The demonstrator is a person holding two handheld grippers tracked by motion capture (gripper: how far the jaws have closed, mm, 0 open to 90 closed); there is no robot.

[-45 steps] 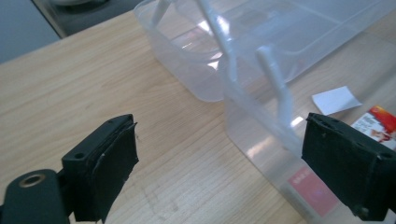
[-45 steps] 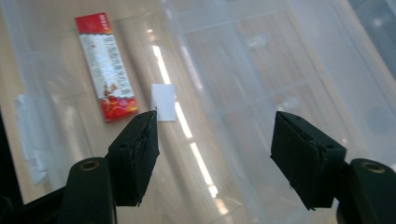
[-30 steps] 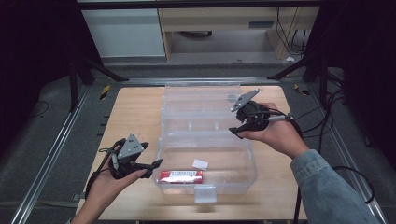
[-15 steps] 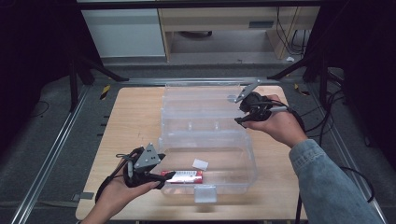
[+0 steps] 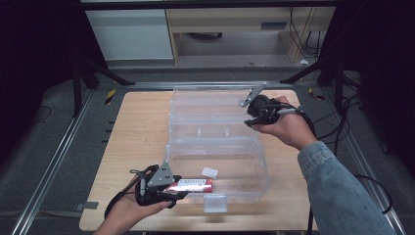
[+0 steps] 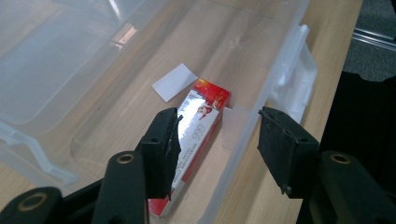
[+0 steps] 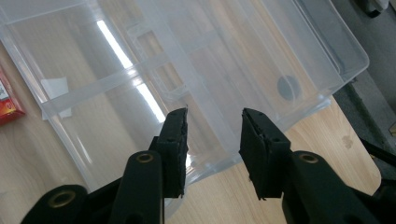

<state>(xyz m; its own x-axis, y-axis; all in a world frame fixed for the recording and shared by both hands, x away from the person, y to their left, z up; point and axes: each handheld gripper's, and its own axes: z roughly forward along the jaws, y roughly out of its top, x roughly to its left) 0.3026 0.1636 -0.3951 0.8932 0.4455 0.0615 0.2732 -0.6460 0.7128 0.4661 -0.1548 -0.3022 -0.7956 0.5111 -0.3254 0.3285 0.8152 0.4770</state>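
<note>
**Claws at the clear bin, red box inside**

High view: a clear plastic storage bin (image 5: 218,166) sits on the wooden counter (image 5: 142,127), its hinged lid (image 5: 210,110) laid open on the far side. A red and silver carton (image 5: 188,185) lies flat on the bin floor at the near left, beside a small white paper slip (image 5: 210,172). The left claw (image 5: 166,188) sits at the bin's near left corner, by the carton. The right claw (image 5: 252,115) is at the lid's right edge.

Left gripper view: the left claw (image 6: 219,140) stands wide and empty, its jaws straddling the bin's near wall, one jaw inside over the carton (image 6: 196,135).

Right gripper view: the right claw (image 7: 214,144) is open, moderately wide, holding nothing, poised over the lid's edge (image 7: 219,154).

The carton looks light and stiff, though glossy and likely slippery; across its narrow width seems the best hold. The thin lid probably flexes, so gripping its rim suits it.
</note>
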